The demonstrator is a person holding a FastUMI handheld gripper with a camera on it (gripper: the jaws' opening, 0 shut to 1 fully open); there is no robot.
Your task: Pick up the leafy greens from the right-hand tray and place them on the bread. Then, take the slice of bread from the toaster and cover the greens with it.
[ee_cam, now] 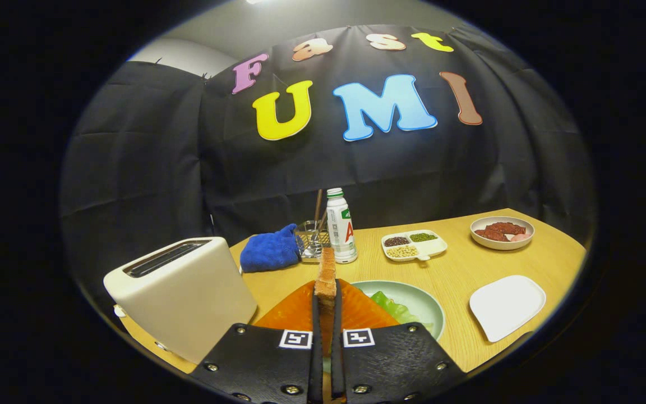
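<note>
My gripper (326, 322) is shut on a slice of toasted bread (326, 278), held upright on edge between both fingers and sticking out ahead of them. The cream toaster (180, 292) stands just left of the fingers, its top slots showing dark. Under and beyond the fingers lies an orange mat (292, 314). To its right sits a pale green plate (421, 300) with leafy greens (393, 306) on it, partly hidden by the right finger. Whatever lies under the greens is hidden.
A white square tray (507, 306) lies at the right on the wooden table (457, 269). Farther back stand a bottle (341, 233), a wire holder with sticks (310, 241), a blue cloth (270, 249), a divided dish of beans (414, 245) and a bowl of red food (501, 231).
</note>
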